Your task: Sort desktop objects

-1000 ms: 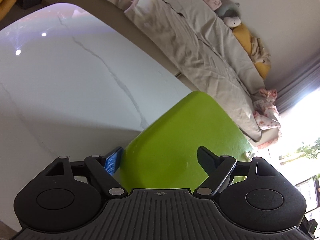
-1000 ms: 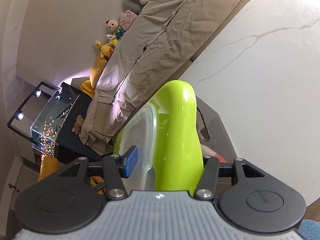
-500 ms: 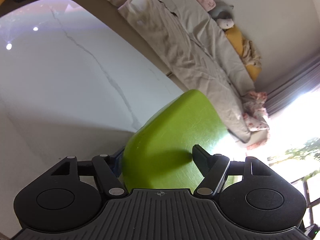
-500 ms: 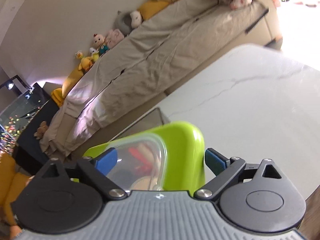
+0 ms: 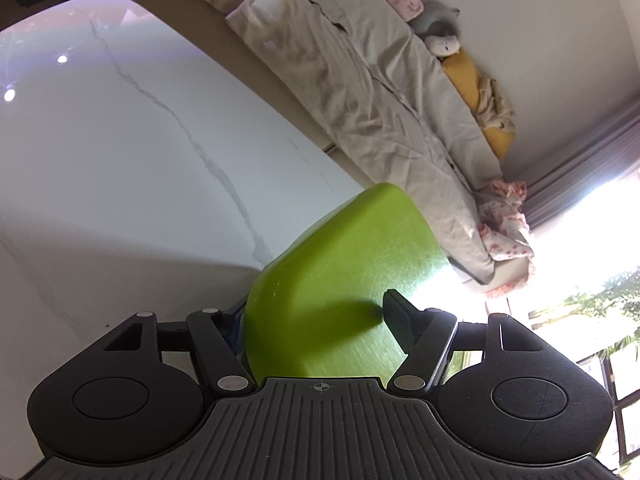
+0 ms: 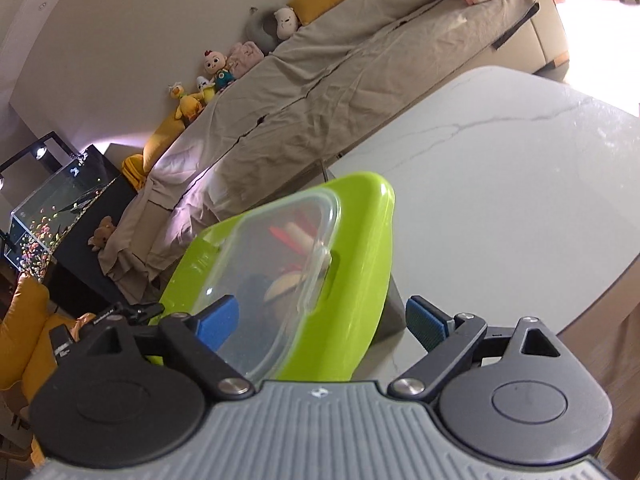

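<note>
A lime-green box (image 5: 340, 280) with a clear lid (image 6: 276, 264) stands tilted on the white marble table (image 5: 120, 160). Red and tan objects (image 6: 296, 240) show through the lid. My left gripper (image 5: 316, 316) straddles one end of the box, fingers pressed on its sides. My right gripper (image 6: 324, 320) straddles the other end; its right blue pad (image 6: 424, 322) stands clear of the green wall, so its jaws are open. The marble table also shows in the right wrist view (image 6: 500, 184).
A long sofa under a beige cover (image 6: 328, 80) with plush toys (image 6: 216, 68) runs behind the table. A fish tank on a dark cabinet (image 6: 52, 208) stands far left. A bright window (image 5: 580, 260) is at the right.
The right gripper has opened from the box's wall and swung round to face the lid. The left gripper has closed in on the box's end.
</note>
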The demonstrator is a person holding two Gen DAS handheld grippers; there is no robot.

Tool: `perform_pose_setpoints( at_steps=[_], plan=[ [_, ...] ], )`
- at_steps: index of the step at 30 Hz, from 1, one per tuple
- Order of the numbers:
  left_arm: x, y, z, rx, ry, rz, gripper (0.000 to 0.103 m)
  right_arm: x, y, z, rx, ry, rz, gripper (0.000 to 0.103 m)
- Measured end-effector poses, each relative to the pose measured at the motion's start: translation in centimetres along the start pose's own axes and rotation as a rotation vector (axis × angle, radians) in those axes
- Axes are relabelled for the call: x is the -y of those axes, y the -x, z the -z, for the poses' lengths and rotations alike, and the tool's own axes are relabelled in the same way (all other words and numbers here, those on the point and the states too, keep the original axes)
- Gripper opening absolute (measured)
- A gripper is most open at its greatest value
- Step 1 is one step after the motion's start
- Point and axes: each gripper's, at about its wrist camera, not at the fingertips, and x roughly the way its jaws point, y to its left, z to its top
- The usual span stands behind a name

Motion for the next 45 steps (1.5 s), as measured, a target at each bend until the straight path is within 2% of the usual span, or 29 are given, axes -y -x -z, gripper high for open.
perform_pose_setpoints(
  at_steps=[2,3,5,8,9,10,11,14,17,18,19,21,24,27,29,31,35,40,43,45],
  plan=[
    [0.1,0.2,0.2,0.002,0.002,-0.005,0.073,0.4,-0.7,0.3,-0.014,-0.020,-0.007,0.080],
    [0.1,0.3,0.2,0.004,0.003,-0.007,0.073,0.6,-1.2,0.4,-0.025,-0.028,-0.018,0.070],
    [0.0,0.7,0.5,0.012,0.011,-0.015,0.073,0.8,-2.1,0.2,-0.040,-0.021,0.010,0.060],
    [-0.2,1.5,1.1,0.018,0.026,-0.018,0.073,0.8,-2.1,-0.5,-0.007,0.014,0.032,0.047],
    [-0.3,1.8,1.3,0.018,0.032,-0.015,0.072,0.7,-2.1,-0.9,0.003,0.039,0.044,0.031],
    [-0.3,2.0,1.6,0.017,0.032,-0.018,0.072,0.3,-2.1,-1.3,0.016,0.078,0.055,0.021],
    [-0.3,2.3,1.9,0.016,0.032,-0.017,0.072,0.0,-2.2,-1.7,0.028,0.120,0.065,0.018],
    [-0.2,2.8,2.8,0.008,0.051,-0.013,0.073,-0.8,-2.9,-2.9,0.037,0.187,0.082,0.018],
    [-0.2,3.1,3.6,0.004,0.067,-0.015,0.075,-1.0,-3.6,-4.1,0.029,0.181,0.077,0.029],
    [-0.2,3.1,3.8,0.001,0.071,-0.014,0.076,-0.9,-3.8,-4.3,0.024,0.154,0.068,0.044],
    [-0.3,3.0,3.8,-0.001,0.075,-0.014,0.077,-0.6,-3.7,-4.5,0.015,0.107,0.058,0.063],
    [-0.4,2.9,3.6,-0.007,0.081,-0.015,0.078,0.5,-3.1,-4.2,0.030,0.018,0.025,0.077],
    [-0.2,2.6,3.1,-0.012,0.074,-0.023,0.080,1.9,-2.0,-2.8,0.035,-0.081,-0.016,0.078],
    [-0.1,2.1,3.0,-0.018,0.068,-0.021,0.081,3.8,-2.2,-1.0,-0.015,-0.154,-0.042,0.078],
    [-0.1,2.0,3.1,-0.017,0.081,-0.014,0.082,4.6,-2.6,0.1,-0.036,-0.173,-0.050,0.063],
    [0.0,1.8,3.4,-0.018,0.086,-0.016,0.082,4.7,-2.5,0.1,-0.024,-0.156,-0.095,0.047],
    [0.6,1.8,4.3,-0.016,0.075,-0.024,0.081,3.6,-2.9,-1.7,-0.009,-0.078,-0.072,0.047],
    [0.5,2.1,5.6,0.004,0.131,0.024,0.081,2.9,-4.7,-3.6,-0.016,-0.033,-0.028,0.048],
    [0.3,2.5,6.3,0.014,0.157,0.020,0.081,2.5,-5.7,-4.5,-0.011,0.010,-0.010,0.048],
    [0.1,3.1,6.7,0.031,0.181,0.012,0.083,2.4,-6.1,-5.0,0.012,0.044,0.013,0.044]
  ],
)
